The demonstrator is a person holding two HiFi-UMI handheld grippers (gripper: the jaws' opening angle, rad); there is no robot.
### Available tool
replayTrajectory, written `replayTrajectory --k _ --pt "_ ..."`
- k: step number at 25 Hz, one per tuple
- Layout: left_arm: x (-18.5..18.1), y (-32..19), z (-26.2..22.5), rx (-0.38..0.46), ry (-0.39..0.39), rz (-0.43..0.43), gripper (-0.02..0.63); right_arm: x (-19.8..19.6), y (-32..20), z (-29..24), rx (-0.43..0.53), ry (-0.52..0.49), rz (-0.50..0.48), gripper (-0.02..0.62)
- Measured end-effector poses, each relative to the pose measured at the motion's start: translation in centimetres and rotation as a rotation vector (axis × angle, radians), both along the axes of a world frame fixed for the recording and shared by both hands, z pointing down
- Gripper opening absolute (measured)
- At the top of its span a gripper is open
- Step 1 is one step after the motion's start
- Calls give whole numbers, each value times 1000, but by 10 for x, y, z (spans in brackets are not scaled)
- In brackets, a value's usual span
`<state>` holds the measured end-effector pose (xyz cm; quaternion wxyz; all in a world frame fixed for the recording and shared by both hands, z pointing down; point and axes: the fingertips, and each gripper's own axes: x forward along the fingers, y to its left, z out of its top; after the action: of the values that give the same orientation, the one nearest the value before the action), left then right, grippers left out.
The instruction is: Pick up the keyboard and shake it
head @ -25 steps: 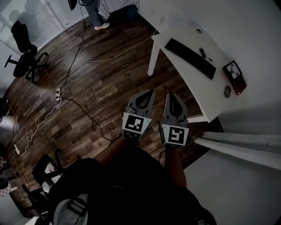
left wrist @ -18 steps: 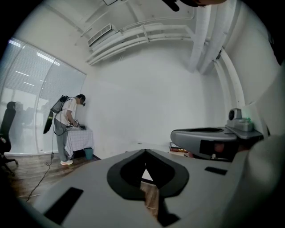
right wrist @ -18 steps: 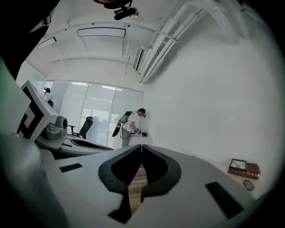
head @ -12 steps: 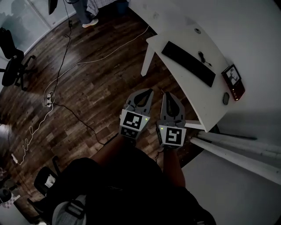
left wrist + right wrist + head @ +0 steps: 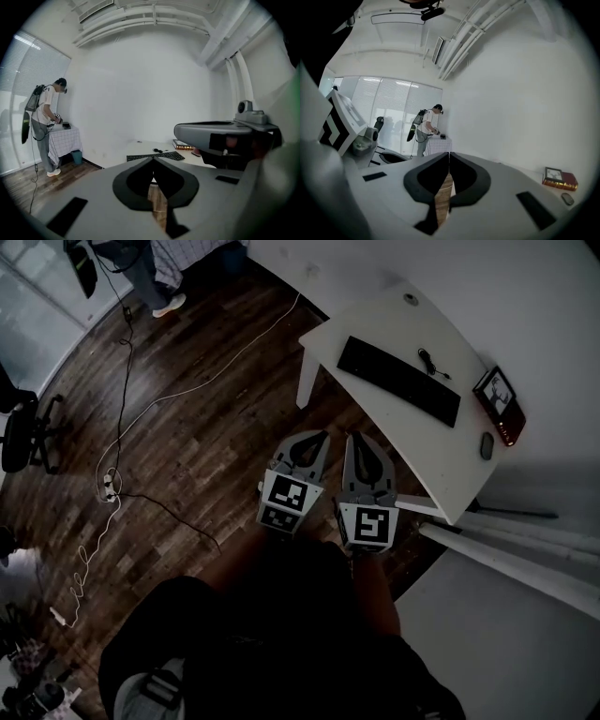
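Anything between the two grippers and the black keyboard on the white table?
Nothing stands there: the head view shows only dark wood floor and bare white tabletop between left gripper, right gripper and flat black keyboard.

The keyboard [image 5: 398,381] is a long, slim, black slab lying flat on the white desk [image 5: 427,451], not yet picked up. In the head view it runs on a slant, from upper left near the desk's far corner down to the right, roughly along the desk's length. The left gripper view shows it nearly edge-on as a thin dark strip, key rows faintly showing on top.
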<state>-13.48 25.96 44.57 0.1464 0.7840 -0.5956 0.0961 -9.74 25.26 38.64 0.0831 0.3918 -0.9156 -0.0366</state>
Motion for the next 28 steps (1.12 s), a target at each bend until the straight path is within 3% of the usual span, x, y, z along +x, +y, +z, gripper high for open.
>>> replayTrajectory --k 8,13,17,22,28 --pt "-3 -39 17 -47 -1 25 2 -5 -48 12 -36 -7 13 21" --pt "-14 -77 34 -87 1 0 2 -31 -88 36 -84 5 -68 21" --pt "-20 -116 59 -169 52 -55 2 -44 -125 48 -135 -18 -131 21" --pt "-20 -163 77 -230 35 -98 2 -24 -182 72 -197 -52 -109 21" --pt "-14 -195 93 -318 -17 -65 2 4 -227 104 -294 -76 -41 21"
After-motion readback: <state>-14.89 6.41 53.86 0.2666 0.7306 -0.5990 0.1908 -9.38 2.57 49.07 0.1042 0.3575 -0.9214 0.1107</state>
